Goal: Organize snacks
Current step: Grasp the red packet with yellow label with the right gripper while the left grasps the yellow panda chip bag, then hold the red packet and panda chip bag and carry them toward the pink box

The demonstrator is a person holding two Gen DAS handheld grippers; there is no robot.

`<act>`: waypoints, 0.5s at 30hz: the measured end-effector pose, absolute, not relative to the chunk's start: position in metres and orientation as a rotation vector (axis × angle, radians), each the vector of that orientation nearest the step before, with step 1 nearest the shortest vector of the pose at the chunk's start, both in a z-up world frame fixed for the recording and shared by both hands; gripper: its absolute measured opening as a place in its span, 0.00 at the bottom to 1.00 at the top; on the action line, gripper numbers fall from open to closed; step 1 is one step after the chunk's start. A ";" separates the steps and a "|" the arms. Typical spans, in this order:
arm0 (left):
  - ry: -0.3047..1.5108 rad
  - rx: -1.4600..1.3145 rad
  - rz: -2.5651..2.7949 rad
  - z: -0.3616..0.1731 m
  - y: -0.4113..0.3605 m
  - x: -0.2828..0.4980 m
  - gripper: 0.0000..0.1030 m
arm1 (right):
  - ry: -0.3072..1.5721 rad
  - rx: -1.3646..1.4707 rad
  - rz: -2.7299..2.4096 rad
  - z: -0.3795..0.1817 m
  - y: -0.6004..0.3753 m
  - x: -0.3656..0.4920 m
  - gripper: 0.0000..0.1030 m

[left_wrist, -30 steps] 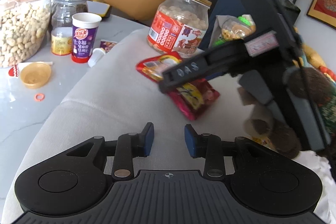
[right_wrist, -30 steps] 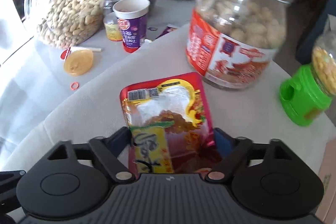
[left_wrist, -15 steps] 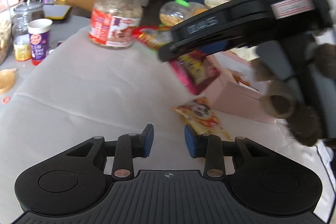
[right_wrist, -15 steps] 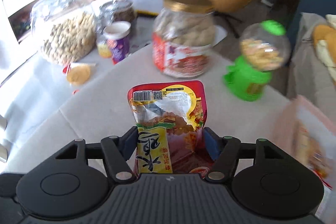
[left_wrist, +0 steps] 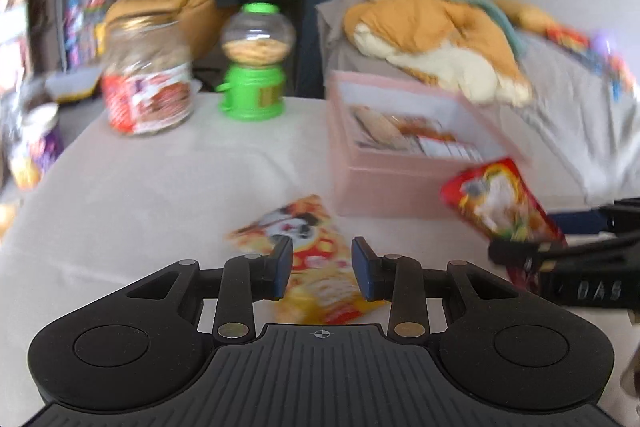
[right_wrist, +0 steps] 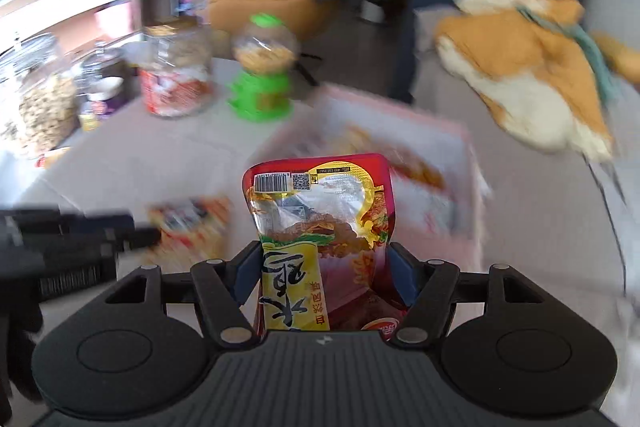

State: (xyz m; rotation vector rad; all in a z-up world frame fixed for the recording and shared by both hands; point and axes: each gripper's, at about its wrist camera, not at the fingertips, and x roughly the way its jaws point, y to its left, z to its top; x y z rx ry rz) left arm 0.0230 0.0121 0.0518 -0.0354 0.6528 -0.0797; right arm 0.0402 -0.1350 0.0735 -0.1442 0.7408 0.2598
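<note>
My right gripper (right_wrist: pixel 322 267) is shut on a red and yellow snack packet (right_wrist: pixel 320 211), which stands up between its pads, off the table. In the left wrist view the same red packet (left_wrist: pixel 500 203) hangs at the right, just in front of the pink box (left_wrist: pixel 384 183). That open pink box (right_wrist: pixel 400 115) holds other snack packets. My left gripper (left_wrist: pixel 320 263) hovers low over a yellow and orange snack packet (left_wrist: pixel 296 223) that lies flat on the white cloth. Its jaws stand at their narrowest and hold nothing.
A red-labelled jar (left_wrist: pixel 146 83) and a green candy dispenser (left_wrist: pixel 256 67) stand at the far side of the cloth. A purple cup (left_wrist: pixel 36 147) and a big peanut jar (right_wrist: pixel 44 103) are at the left. An orange plush toy (left_wrist: pixel 432 35) lies behind the box.
Both grippers have swung right, away from the jars and toward the pink box. The right gripper closed on the red packet and lifted it off the cloth.
</note>
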 end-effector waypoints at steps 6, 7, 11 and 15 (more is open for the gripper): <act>0.649 0.265 -0.028 0.029 -0.036 0.031 0.40 | 0.817 -0.015 0.192 0.023 -0.159 0.037 0.70; 0.648 0.285 -0.020 0.027 -0.036 0.030 0.40 | 0.808 -0.016 0.183 0.020 -0.159 0.035 0.76; 0.649 0.328 0.000 0.025 -0.029 0.024 0.42 | 0.793 -0.013 0.160 0.008 -0.158 0.029 0.86; 0.655 0.343 0.016 0.025 -0.010 0.019 0.43 | 0.761 -0.017 0.135 0.001 -0.158 0.019 0.90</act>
